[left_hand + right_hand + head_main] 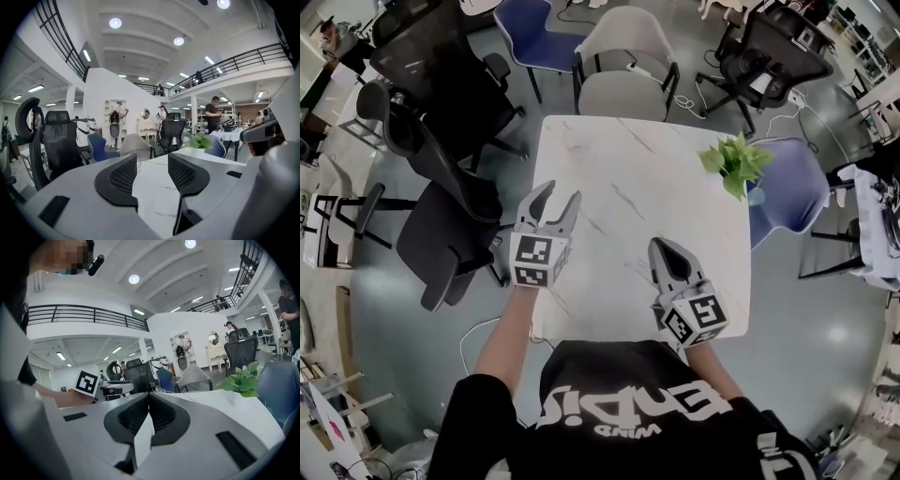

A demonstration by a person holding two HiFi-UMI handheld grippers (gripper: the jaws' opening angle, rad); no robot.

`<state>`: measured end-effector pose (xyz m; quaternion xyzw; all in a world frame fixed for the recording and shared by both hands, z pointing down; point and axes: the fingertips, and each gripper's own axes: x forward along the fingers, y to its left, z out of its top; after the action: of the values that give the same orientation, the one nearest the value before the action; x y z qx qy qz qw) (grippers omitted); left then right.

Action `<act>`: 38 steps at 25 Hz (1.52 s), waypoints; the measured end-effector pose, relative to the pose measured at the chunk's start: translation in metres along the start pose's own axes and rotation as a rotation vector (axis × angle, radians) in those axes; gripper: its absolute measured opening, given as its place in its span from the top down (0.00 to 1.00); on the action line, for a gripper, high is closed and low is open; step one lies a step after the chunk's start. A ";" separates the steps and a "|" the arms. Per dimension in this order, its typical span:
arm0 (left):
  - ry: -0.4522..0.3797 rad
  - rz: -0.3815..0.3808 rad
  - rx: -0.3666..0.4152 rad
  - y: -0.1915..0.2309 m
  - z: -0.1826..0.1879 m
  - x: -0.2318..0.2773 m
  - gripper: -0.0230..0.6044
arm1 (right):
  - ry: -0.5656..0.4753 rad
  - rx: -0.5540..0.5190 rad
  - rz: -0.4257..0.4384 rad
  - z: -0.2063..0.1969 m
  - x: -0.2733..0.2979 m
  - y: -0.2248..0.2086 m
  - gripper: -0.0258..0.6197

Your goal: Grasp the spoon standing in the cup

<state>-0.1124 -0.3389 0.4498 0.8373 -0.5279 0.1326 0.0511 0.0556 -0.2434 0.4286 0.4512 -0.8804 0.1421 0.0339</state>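
A white marble table (675, 216) lies in front of me. My left gripper (561, 192) hangs over the table's left edge, its jaws wide apart with nothing between them. In the left gripper view (152, 157) a faint clear glass cup (139, 164) shows far off between the jaws, at the table's far end. My right gripper (659, 246) is shut and empty over the table's near middle. The right gripper view (149, 394) shows the same small clear cup (160, 391) just past the closed tips. I cannot make out a spoon in any view.
A potted green plant (736, 164) stands at the table's right edge. Black office chairs (441, 225) crowd the left side. A beige chair (623, 66) is at the far end, and a blue chair (792, 192) is at the right.
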 end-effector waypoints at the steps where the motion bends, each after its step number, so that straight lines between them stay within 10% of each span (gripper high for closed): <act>1: 0.005 0.001 0.016 0.001 -0.003 0.006 0.64 | 0.002 0.000 -0.002 -0.001 0.000 -0.001 0.94; 38: 0.207 0.014 0.148 0.054 -0.081 0.187 0.74 | 0.090 0.056 -0.066 -0.024 0.028 -0.029 0.94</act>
<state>-0.0985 -0.5069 0.5761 0.8168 -0.5146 0.2573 0.0427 0.0609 -0.2752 0.4632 0.4739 -0.8583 0.1858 0.0653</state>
